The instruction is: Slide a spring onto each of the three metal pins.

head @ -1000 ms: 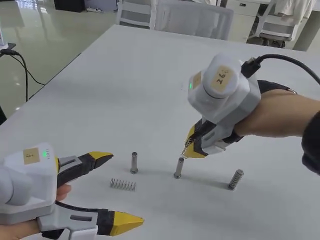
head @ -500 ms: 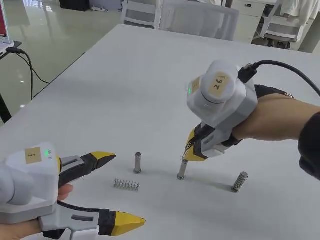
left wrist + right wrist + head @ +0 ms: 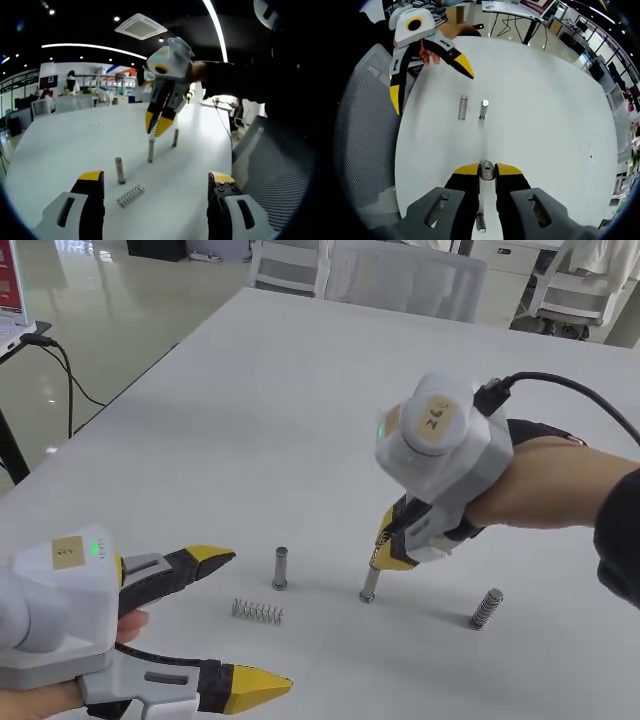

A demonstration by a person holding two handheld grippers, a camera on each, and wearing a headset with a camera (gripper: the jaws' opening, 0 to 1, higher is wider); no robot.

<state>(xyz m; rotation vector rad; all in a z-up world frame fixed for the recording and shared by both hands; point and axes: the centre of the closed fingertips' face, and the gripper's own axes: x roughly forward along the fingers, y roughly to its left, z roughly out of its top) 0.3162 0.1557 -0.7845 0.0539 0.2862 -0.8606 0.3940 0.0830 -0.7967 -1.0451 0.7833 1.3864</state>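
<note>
Three metal pins stand on the white table (image 3: 250,420). The left pin (image 3: 281,568) (image 3: 119,170) (image 3: 483,108) is bare. The right pin (image 3: 486,608) (image 3: 175,137) wears a spring. My right gripper (image 3: 383,556) (image 3: 487,171) is shut on a spring (image 3: 487,170) (image 3: 155,129), held tilted with its lower end just above the top of the middle pin (image 3: 369,585) (image 3: 150,150). A loose spring (image 3: 257,612) (image 3: 130,196) (image 3: 463,107) lies flat in front of the left pin. My left gripper (image 3: 238,620) (image 3: 155,180) hovers open beside it, with nothing between its jaws.
Grey mesh chairs (image 3: 400,280) stand past the table's far edge. A black cable (image 3: 570,385) runs from the right gripper over the hand. The table's left edge (image 3: 120,390) drops to the floor, where another cable trails.
The head camera has shifted a little. My right gripper has stayed over the middle pin with the spring and edged slightly lower. The left gripper has held still.
</note>
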